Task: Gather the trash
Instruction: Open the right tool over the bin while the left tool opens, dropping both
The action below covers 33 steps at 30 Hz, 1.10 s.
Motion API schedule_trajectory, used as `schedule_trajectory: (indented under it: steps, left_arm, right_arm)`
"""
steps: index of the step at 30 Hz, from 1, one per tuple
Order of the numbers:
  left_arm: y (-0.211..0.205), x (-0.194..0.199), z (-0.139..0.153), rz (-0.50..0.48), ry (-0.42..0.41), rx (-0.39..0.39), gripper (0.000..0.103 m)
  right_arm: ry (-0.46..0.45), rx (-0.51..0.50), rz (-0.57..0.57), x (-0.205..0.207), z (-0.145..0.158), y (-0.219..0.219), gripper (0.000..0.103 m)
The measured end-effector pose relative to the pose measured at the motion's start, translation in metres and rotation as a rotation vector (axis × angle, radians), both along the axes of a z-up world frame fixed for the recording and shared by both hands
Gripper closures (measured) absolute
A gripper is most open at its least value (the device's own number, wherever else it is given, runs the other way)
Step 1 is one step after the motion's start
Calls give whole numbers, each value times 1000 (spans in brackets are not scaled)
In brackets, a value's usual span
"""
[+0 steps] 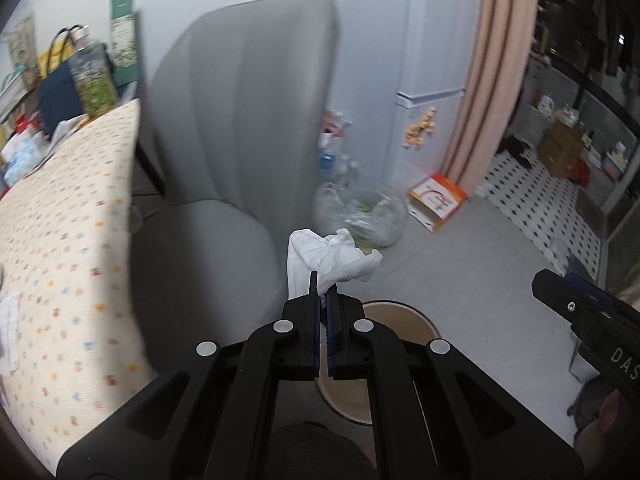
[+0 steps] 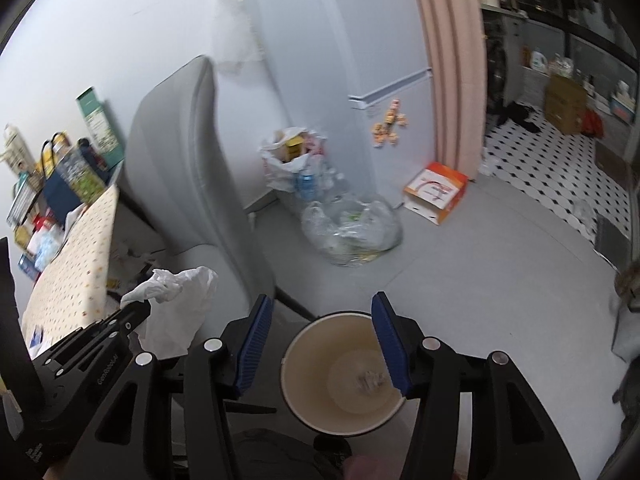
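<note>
My left gripper (image 1: 323, 286) is shut on a crumpled white tissue (image 1: 332, 256) and holds it in the air beside the grey chair, above and just left of a round beige bin (image 1: 400, 320) on the floor. The tissue also shows in the right wrist view (image 2: 176, 300), held by the left gripper (image 2: 138, 310). My right gripper (image 2: 322, 320) is open and empty, directly above the bin (image 2: 344, 376), whose bottom holds a small bit of crumpled paper (image 2: 370, 380). The right gripper also shows at the right edge of the left wrist view (image 1: 560, 292).
A grey upholstered chair (image 1: 240, 128) stands close on the left, next to a table with a patterned cloth (image 1: 60, 240). A clear bag of plastic bottles (image 2: 352, 228), a white trash bag (image 2: 292, 156) and an orange box (image 2: 436, 192) sit by the fridge (image 2: 396, 80).
</note>
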State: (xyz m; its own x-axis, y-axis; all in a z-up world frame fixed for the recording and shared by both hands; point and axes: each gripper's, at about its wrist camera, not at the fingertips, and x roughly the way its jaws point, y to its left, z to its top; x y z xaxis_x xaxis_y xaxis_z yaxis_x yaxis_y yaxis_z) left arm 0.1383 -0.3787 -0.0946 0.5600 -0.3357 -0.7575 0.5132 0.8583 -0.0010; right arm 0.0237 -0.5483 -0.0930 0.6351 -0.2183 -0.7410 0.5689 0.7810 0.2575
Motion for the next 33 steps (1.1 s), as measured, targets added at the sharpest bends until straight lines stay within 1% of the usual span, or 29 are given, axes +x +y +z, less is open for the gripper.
schedule_trajectory:
  steps: [6, 9, 11, 16, 19, 21, 23, 24, 25, 26, 27, 30, 32, 33]
  left_arm:
    - [-35, -11, -8, -83, 30, 4, 100]
    - [-47, -17, -13, -118, 50, 11, 100]
    - [-52, -19, -18, -134, 68, 18, 100]
    - [-62, -25, -31, -146, 93, 38, 100]
    - [-68, -27, -38, -156, 129, 38, 99]
    - [-70, -26, -41, -165, 153, 37, 97]
    - [-73, -27, -41, -174, 160, 36, 92]
    - [-73, -28, -41, -177, 164, 31, 81]
    - [-72, -28, -39, -180, 169, 17, 65]
    - [-71, -29, -38, -181, 167, 4, 59]
    - [-70, -29, -36, -178, 158, 1, 54]
    - [-63, -28, -31, -160, 146, 3, 53]
    - [-57, -26, -27, -141, 142, -5, 47]
    - [-52, -25, -23, -128, 131, -10, 41]
  right_arm:
    - [1, -16, -93, -31, 4, -20, 41]
    - [-1, -16, -128, -43, 4, -28, 39]
    - [-3, -15, -141, -49, 3, -31, 35]
    - [-1, -8, -162, -60, -4, -38, 34]
    - [1, -4, -170, -67, -7, -43, 31]
    - [2, -3, -178, -71, -9, -46, 29]
    - [-2, -2, -185, -73, -9, -48, 26]
    - [-5, -3, -188, -74, -9, -49, 24]
    - [-9, -6, -189, -75, -8, -49, 23]
    - [-11, -7, -189, -74, -7, -49, 23]
    - [-14, -8, -188, -74, -7, -49, 22]
    - [-19, -14, -184, -73, -5, -46, 20]
    - [-23, -14, -175, -71, -2, -42, 20]
    - [-27, -17, -167, -69, 0, -39, 18]
